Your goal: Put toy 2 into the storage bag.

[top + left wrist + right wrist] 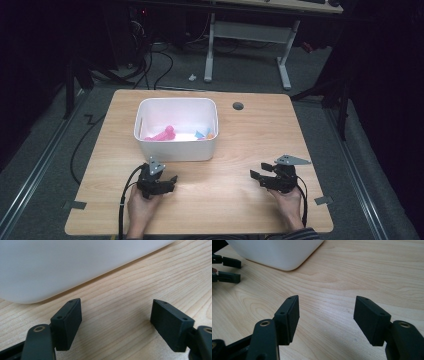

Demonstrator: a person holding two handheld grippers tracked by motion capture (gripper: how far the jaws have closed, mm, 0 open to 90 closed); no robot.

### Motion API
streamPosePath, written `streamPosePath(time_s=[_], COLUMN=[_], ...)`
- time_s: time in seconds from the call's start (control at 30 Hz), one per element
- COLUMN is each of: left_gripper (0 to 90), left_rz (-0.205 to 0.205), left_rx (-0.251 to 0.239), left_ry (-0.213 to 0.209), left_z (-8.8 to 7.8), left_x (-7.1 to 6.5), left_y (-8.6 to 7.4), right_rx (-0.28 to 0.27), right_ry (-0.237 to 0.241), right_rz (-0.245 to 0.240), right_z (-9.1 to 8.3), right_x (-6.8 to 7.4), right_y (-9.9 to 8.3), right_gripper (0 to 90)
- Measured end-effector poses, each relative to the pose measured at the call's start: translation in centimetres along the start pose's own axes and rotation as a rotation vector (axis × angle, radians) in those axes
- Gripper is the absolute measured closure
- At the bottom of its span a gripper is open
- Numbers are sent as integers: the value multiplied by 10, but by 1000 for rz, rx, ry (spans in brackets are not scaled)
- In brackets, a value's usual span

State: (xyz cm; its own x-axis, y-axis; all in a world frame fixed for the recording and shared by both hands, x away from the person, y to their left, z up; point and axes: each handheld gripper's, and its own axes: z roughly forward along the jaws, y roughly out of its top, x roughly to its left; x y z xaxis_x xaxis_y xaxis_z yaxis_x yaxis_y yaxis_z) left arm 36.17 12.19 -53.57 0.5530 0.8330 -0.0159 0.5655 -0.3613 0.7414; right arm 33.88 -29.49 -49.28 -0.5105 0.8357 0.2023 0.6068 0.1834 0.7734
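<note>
- The left gripper (173, 183) rests low over the table (225, 210), jaws apart with only bare wood between them; the left gripper view (116, 307) confirms nothing is held.
- The right gripper (257, 171) also has its jaws spread and empty, as the right gripper view (327, 302) shows.
- The white bin (175, 150) stands just ahead of the left gripper, its near wall close beyond the jaw tips (75, 262).
- From the right gripper the bin lies ahead and off to its left, clearly farther (279, 252); the left hand is the nearer one.
- Inside the bin lies a pink toy (162, 134), its long axis running roughly along the bin's near wall, one end tilted up.
- Small blue and orange pieces (205, 134) sit beside the toy, toward the right gripper's side.
- Judgement: any reach into the bin means rising over the near wall first, and the left gripper seems better placed for the pink toy.
</note>
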Motion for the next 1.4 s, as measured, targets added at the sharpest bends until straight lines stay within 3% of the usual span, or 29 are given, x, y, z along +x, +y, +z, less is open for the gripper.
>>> streamPosePath(time_s=[0.47,0.8,1.4], left_gripper=[255,255,251], left_rz=[0,0,2], left_rx=[0,0,1], left_ry=[0,0,2], left_z=[0,0,0], left_x=[0,0,0], left_y=[0,0,0], right_rx=[61,106,99], right_ry=[-52,-99,-190], right_rz=[0,-34,-50], right_z=[19,31,40], right_x=[-6,-6,-12], right_y=[-6,-8,-11], right_gripper=[382,381,358])
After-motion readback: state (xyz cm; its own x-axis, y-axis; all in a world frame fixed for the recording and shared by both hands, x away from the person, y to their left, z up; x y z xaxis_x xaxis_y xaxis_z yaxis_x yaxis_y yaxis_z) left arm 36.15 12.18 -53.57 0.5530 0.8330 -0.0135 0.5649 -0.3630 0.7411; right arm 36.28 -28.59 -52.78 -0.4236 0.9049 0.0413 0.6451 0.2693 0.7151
